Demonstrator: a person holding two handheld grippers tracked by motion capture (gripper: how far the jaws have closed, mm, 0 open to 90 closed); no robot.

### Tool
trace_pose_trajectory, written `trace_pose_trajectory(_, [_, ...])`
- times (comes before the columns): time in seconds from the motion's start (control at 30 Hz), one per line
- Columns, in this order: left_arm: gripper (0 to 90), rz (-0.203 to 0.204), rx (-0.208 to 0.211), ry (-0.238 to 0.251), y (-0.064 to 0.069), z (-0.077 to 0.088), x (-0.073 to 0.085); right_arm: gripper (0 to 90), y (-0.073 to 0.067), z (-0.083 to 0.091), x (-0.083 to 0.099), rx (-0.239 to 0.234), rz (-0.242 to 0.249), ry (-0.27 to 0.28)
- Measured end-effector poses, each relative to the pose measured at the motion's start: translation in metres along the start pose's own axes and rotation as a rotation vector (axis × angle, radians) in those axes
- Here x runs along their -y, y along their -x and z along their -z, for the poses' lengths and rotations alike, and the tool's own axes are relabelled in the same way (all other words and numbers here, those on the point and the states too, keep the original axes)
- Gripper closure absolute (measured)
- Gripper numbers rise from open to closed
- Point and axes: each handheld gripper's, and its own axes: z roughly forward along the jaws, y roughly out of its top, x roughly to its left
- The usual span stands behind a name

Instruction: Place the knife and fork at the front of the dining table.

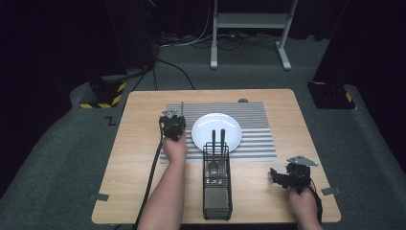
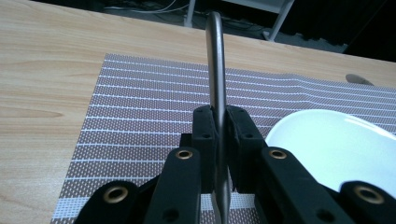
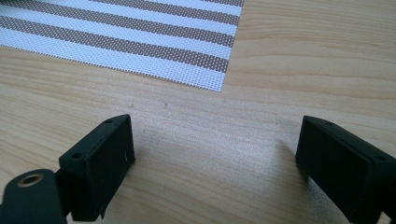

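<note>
Left gripper [image 2: 218, 135] clamps a metal utensil [image 2: 215, 70] over the placemat [image 2: 140, 102], left of the plate [image 2: 336, 144] — unplaced; right gripper [image 3: 215, 158] gapes empty.

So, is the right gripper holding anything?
No, the right gripper stands open over bare table, nothing between its jaws.

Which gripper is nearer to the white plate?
Left. The left gripper hangs just beside the white plate; the right gripper waits near the table's edge.
</note>
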Motion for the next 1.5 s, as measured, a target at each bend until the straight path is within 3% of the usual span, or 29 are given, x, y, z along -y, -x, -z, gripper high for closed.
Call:
trace_pose_trajectory(0.37, [82.2,0.004,0.009,-0.027,-0.002,-0.008,0.003,11.0,0.000,0.000,0.000,0.000,0.000,0.000])
trace_pose_trajectory(0.6, [82.5,0.006,-0.007,-0.054,-0.007,-0.013,0.005,11.0,0.000,0.000,0.000,-0.001,0.002,0.000])
trace_pose_trajectory(1.13, [82.4,0.060,-0.008,-0.110,-0.013,-0.018,0.003,11.0,0.000,0.000,0.000,-0.003,0.003,0.000])
trace_pose_trajectory(1.27, [81.5,0.052,-0.006,-0.102,-0.012,-0.018,0.003,11.0,0.000,0.000,0.000,-0.006,0.005,0.000])
trace_pose_trajectory(1.37, [70.9,0.055,0.006,-0.033,-0.008,-0.010,-0.005,11.1,0.000,0.000,0.000,-0.006,0.006,0.000])
trace_pose_trajectory(1.5, [65.2,0.037,-0.003,-0.021,-0.008,-0.007,-0.008,11.0,0.000,0.000,0.000,-0.007,0.007,0.000])
